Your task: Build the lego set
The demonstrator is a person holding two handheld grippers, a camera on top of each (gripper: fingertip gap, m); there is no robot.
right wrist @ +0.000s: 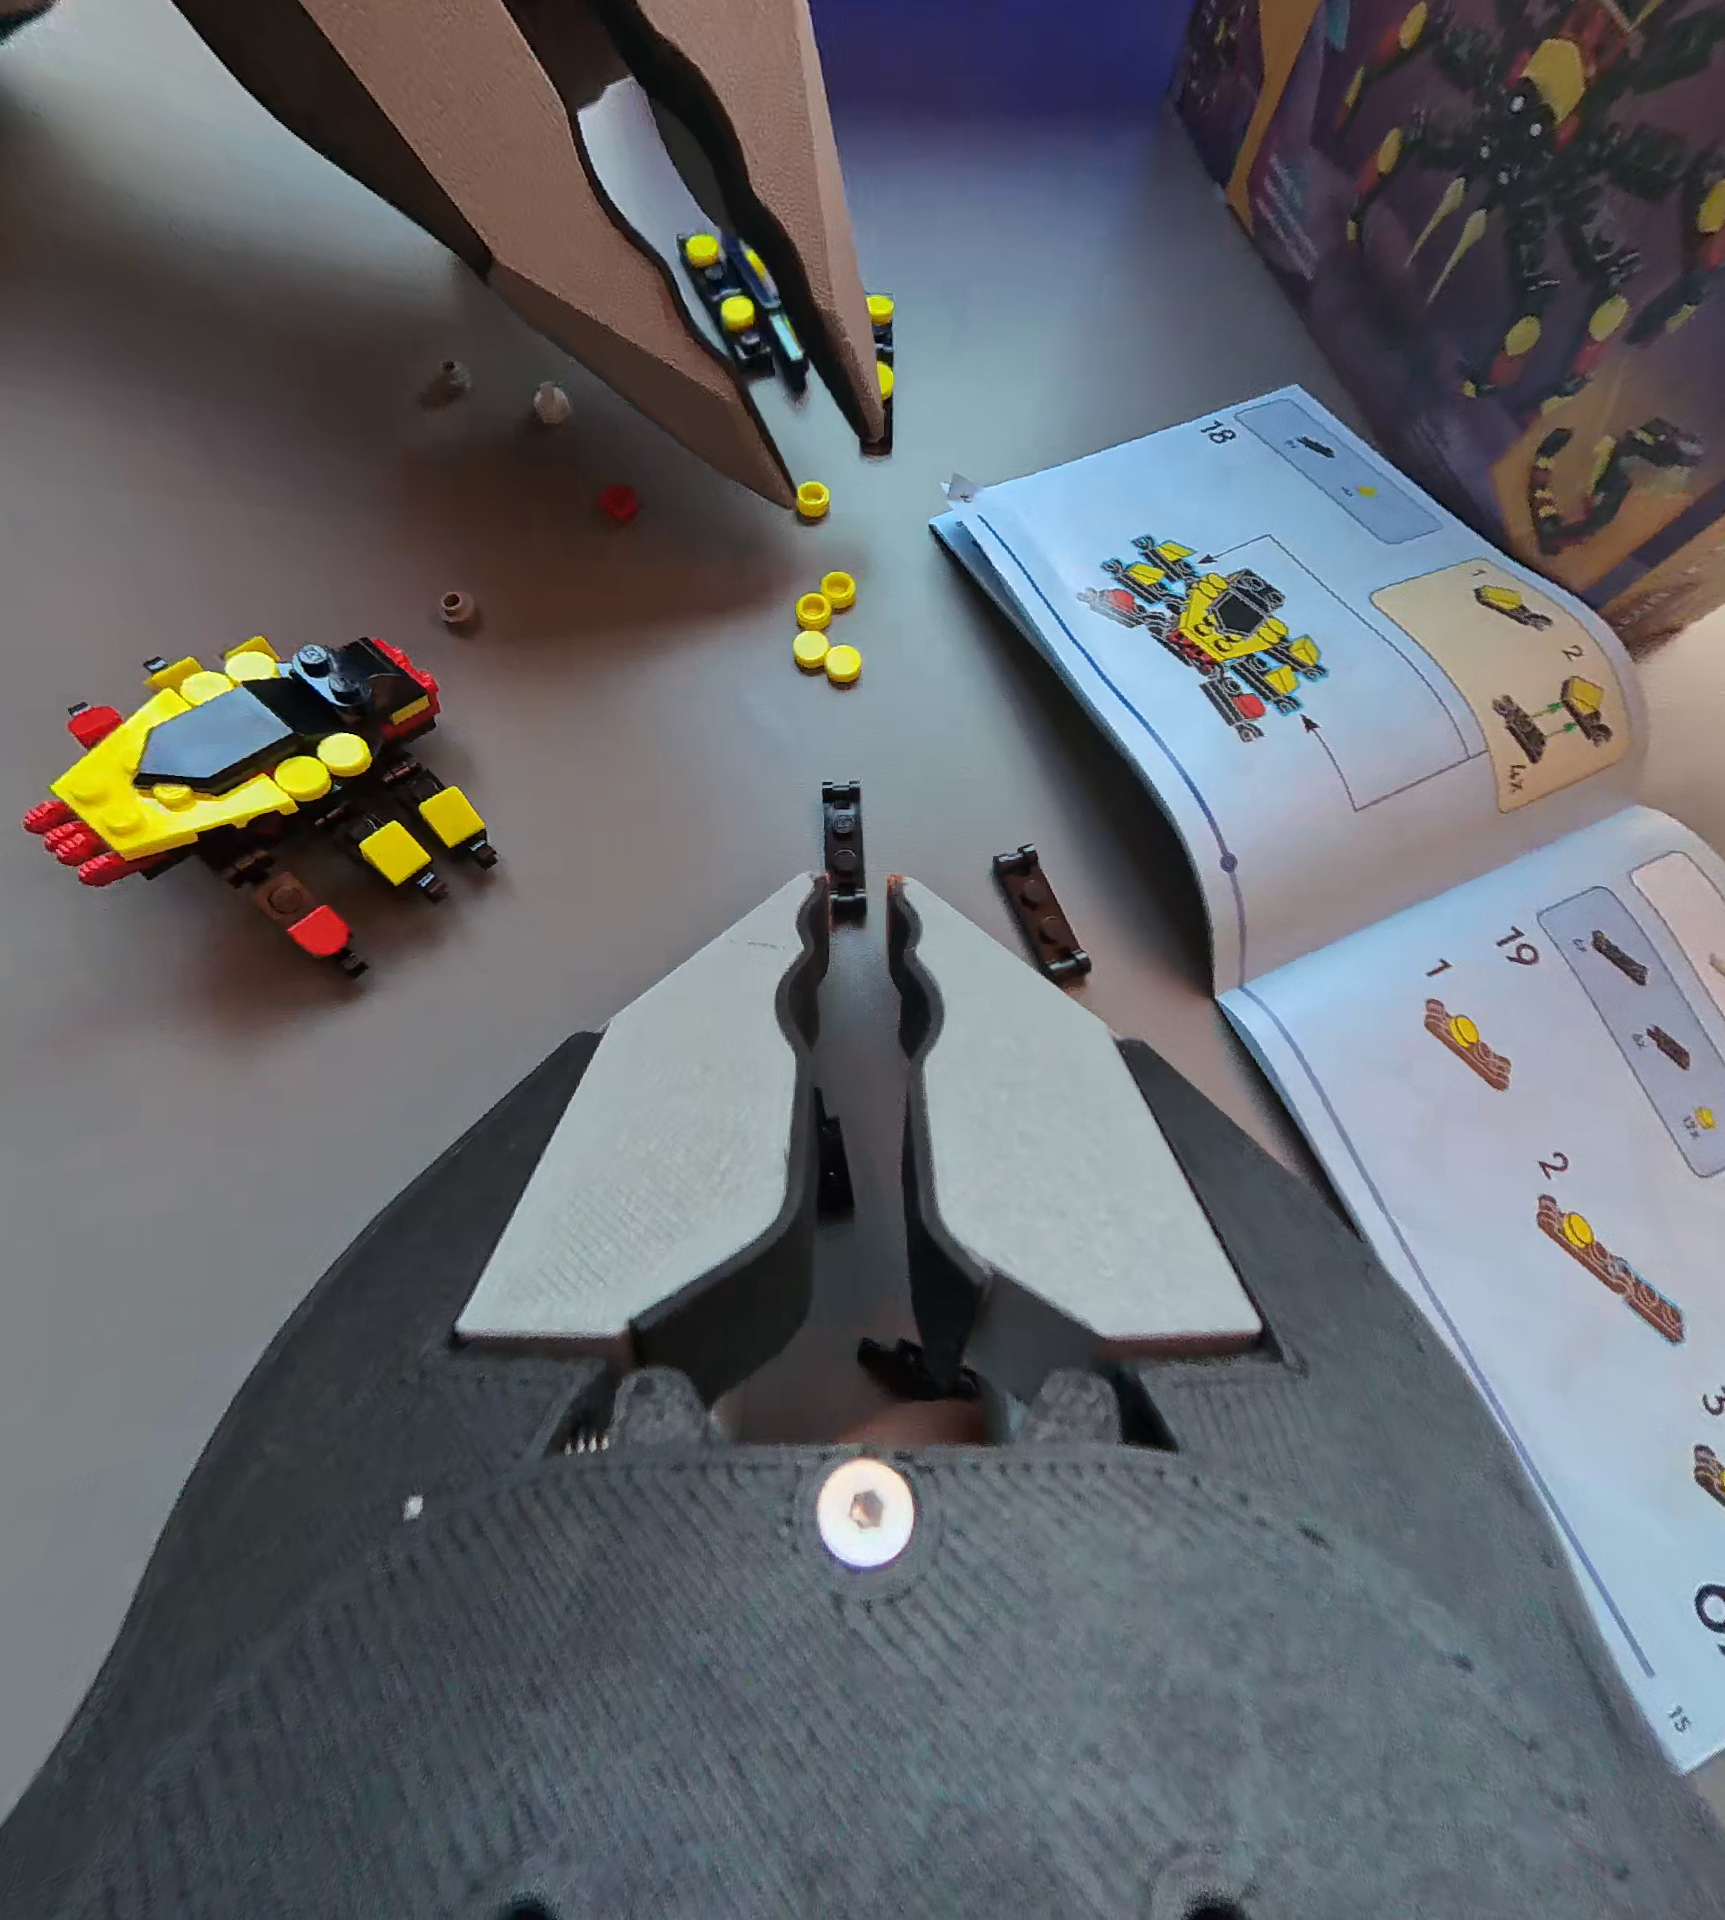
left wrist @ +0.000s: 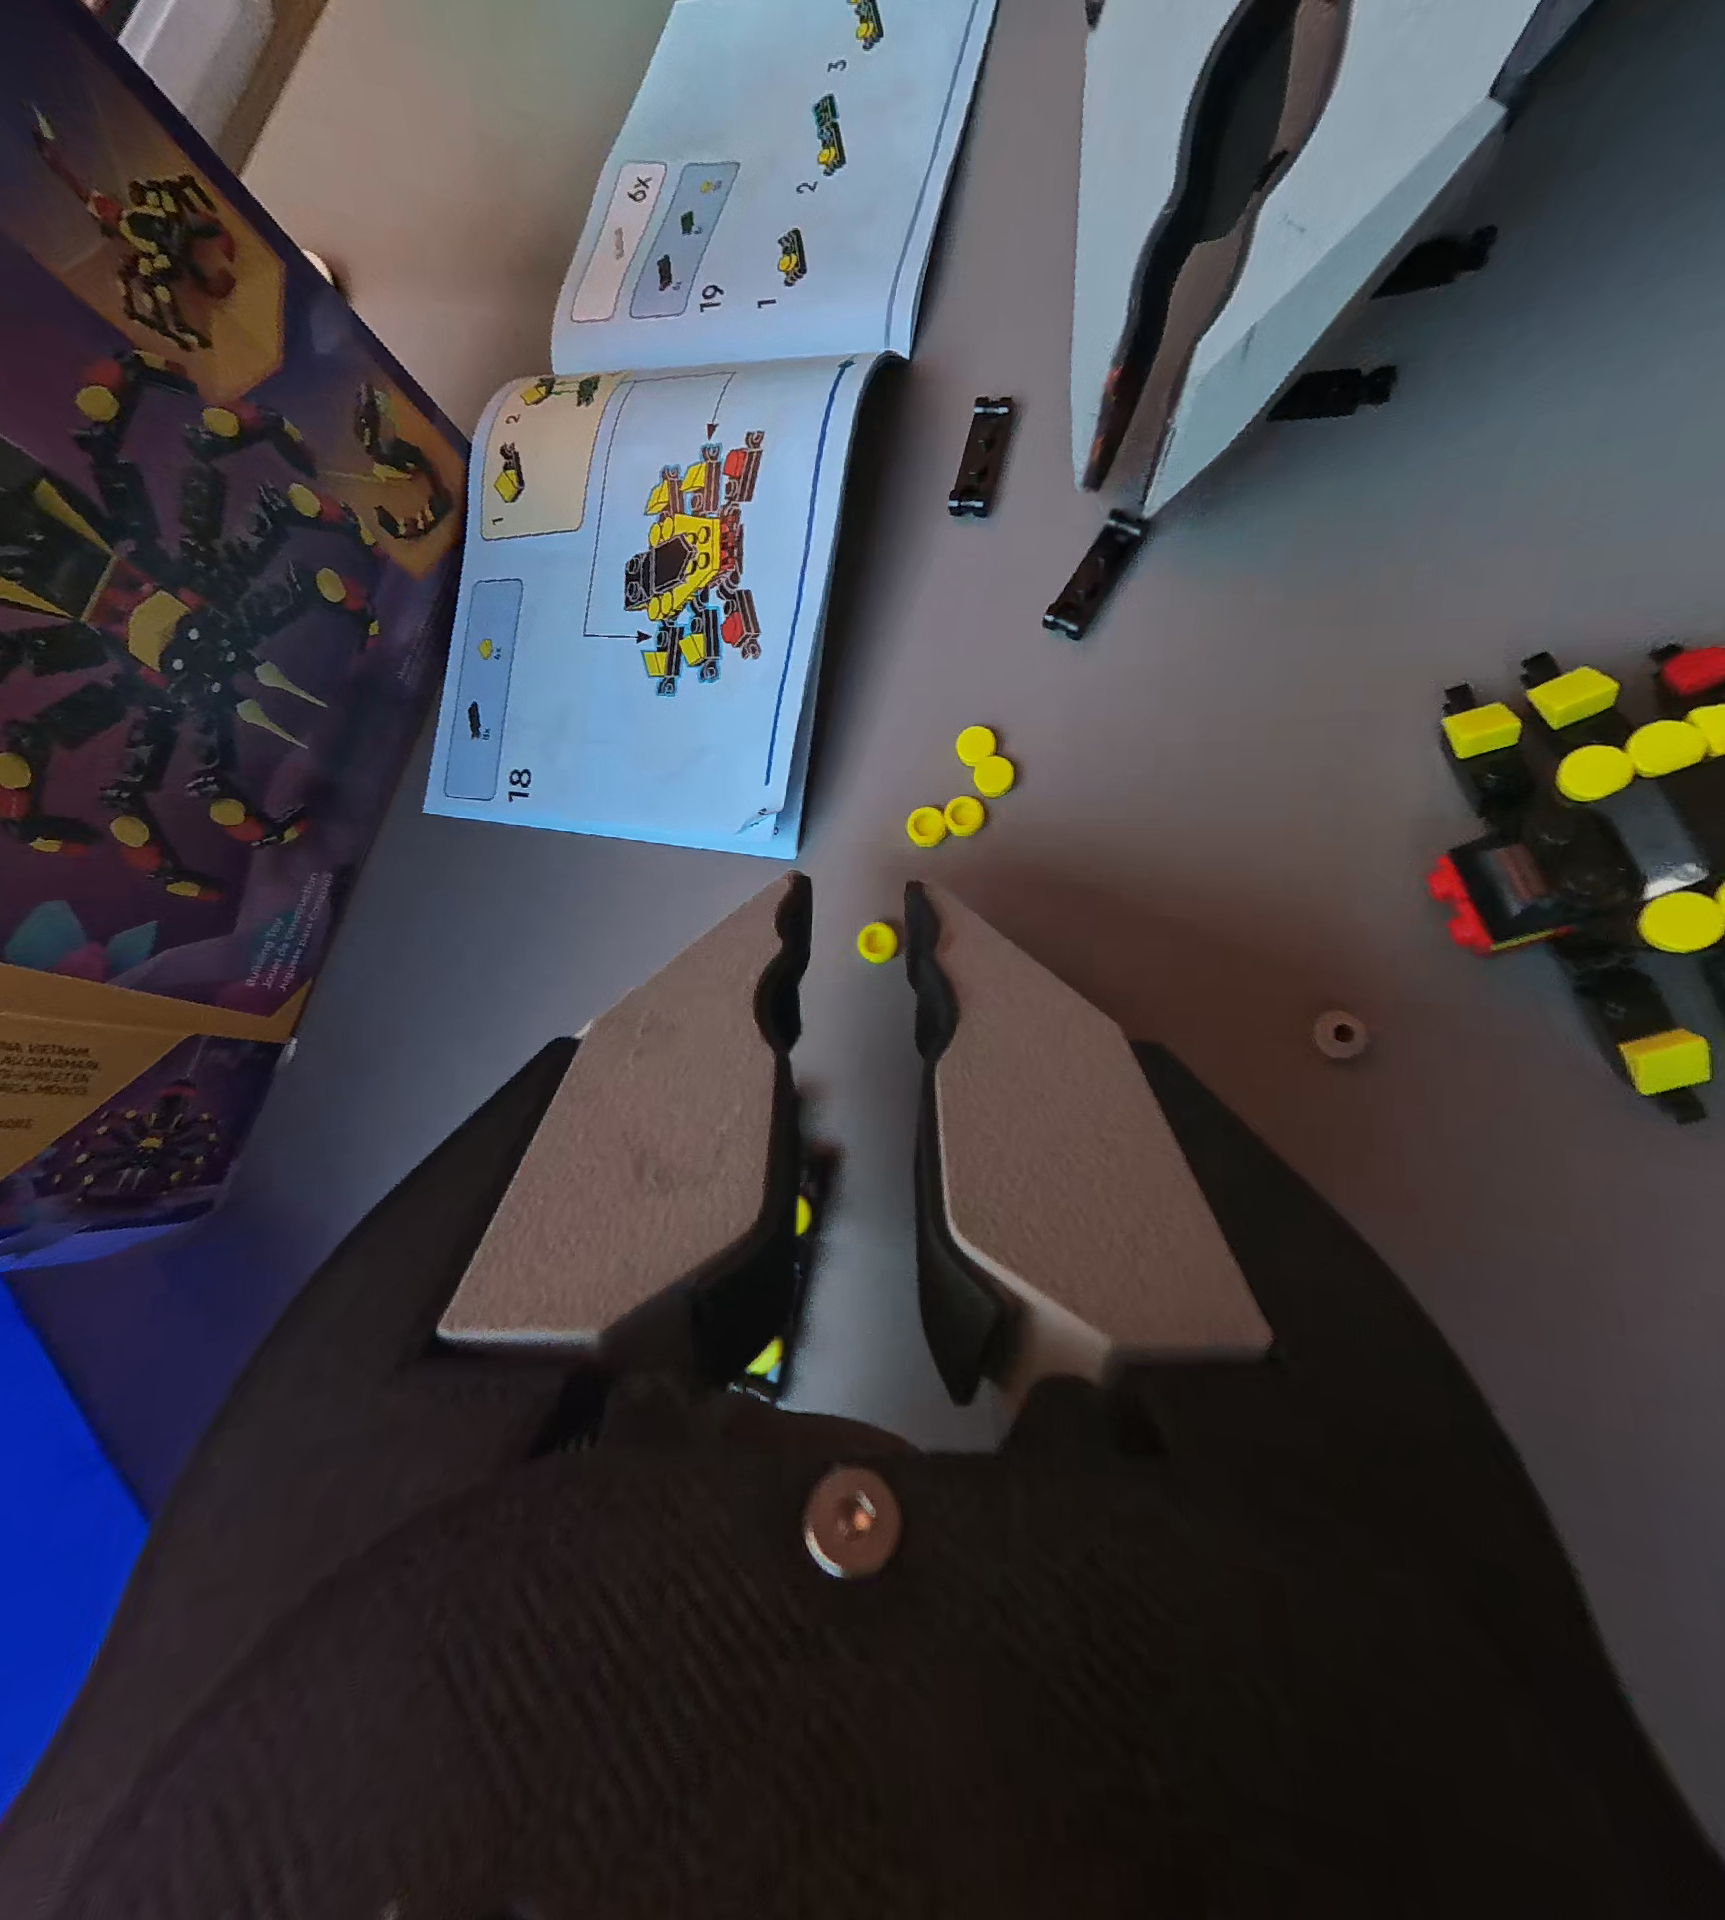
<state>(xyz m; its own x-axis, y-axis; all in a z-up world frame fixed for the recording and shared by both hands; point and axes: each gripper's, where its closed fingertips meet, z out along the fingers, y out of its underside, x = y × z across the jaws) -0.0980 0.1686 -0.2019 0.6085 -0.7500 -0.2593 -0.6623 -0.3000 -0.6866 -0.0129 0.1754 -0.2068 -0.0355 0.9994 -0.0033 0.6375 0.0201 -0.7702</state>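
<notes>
My left gripper (left wrist: 858,894) is open, tips low over the table, with one small yellow round stud (left wrist: 876,940) lying between them. In the right wrist view the stud (right wrist: 812,499) touches one left fingertip (right wrist: 780,480). Several more yellow studs (left wrist: 962,790) lie just beyond. Black plates with yellow studs (right wrist: 733,301) lie under the left gripper. My right gripper (right wrist: 855,883) is narrowly open with the near end of a black plate (right wrist: 842,831) between its tips, a gap beside it. A second black plate (right wrist: 1040,914) lies to its right. The partly built yellow, black and red model (right wrist: 245,769) sits at left.
The open instruction booklet (right wrist: 1357,727) lies right of the right gripper, with the purple set box (left wrist: 110,623) standing beyond it. Small brown and grey round pieces (right wrist: 460,610) and a red stud (right wrist: 618,503) lie loose near the model. More black plates (left wrist: 1336,390) lie beside the right gripper. Spacing between my two grippers at the tips: around 9 cm.
</notes>
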